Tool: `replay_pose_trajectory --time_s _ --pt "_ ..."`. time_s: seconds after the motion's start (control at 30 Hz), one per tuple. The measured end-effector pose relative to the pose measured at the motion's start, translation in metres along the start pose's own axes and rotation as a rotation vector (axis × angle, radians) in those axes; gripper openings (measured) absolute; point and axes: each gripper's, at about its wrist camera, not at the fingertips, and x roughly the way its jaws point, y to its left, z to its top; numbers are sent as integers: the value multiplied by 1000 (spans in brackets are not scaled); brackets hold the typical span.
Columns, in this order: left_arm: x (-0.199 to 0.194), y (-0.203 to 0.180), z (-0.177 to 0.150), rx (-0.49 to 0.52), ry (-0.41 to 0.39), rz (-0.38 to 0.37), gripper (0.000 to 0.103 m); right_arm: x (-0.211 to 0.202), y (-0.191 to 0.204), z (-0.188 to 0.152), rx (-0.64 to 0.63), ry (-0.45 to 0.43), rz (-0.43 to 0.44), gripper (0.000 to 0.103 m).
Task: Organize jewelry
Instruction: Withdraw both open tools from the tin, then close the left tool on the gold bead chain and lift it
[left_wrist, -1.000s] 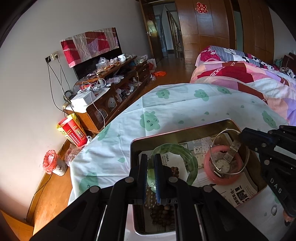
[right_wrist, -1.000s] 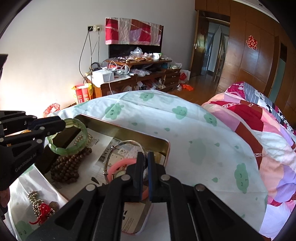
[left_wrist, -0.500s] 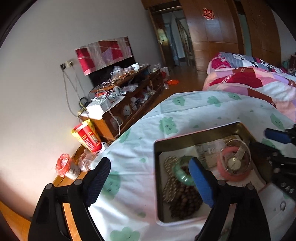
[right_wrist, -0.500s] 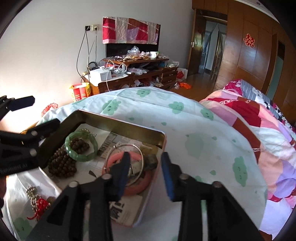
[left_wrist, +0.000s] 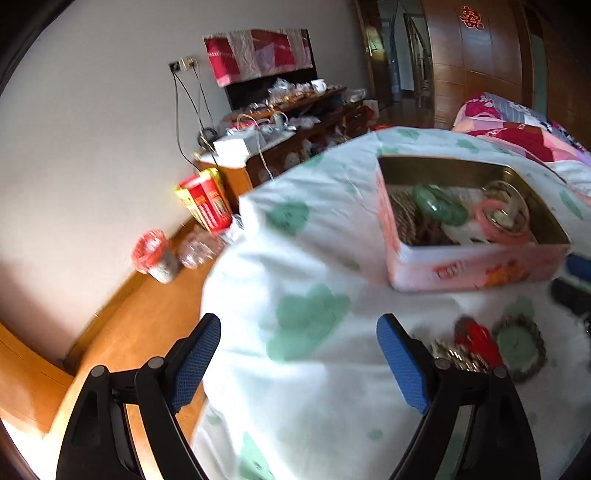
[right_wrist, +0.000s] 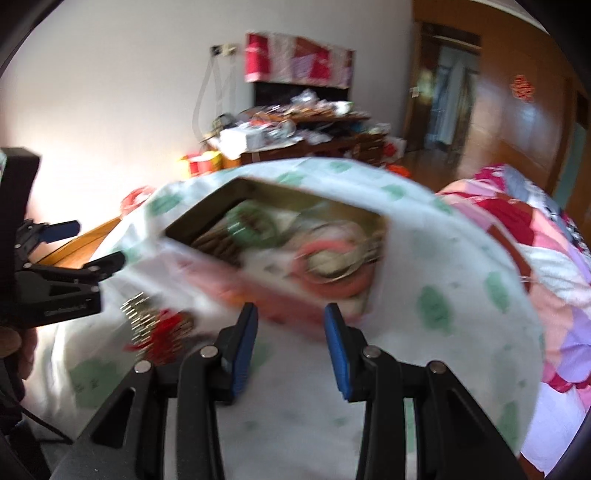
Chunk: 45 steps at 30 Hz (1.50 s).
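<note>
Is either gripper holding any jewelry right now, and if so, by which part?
Nothing is held. The left gripper and right gripper both stand open with only cloth between their fingers.

The right wrist view is smeared by motion: inside the open pink metal tin (right_wrist: 258, 291) the green bangle (right_wrist: 251, 230), the pink ring (right_wrist: 332, 269) and the metal piece lying on it run together, so that piece cannot be made out. The red-and-silver beaded heap (right_wrist: 159, 325) on the cloth is only streaks. In the left wrist view the tin's near wall (left_wrist: 476, 266) hides its floor, and the frame's right edge cuts off the other black gripper (left_wrist: 576, 284)
</note>
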Motion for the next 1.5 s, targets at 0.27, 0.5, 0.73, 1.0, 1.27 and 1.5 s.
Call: replay_pose_trajectory --time_s 0.27,0.5,0.73,1.0,1.27,1.5 --pt "14 -16 -13 32 30 0 87 32 21 -19 -65 129 -2 39" --pt "9 -30 -19 72 23 -26 87 28 2 -30 -58 165 -121 40" --pt "7 -25 -16 47 13 -1 87 16 -28 -39 6 188 -226 44" --pt "14 8 -12 -60 30 35 87 3 5 -21 -3 76 -63 44" --pt "16 10 -13 -66 36 23 87 17 45 -9 -58 64 86 44" --pt "13 9 -14 -69 37 10 87 36 42 -19 -35 142 147 9"
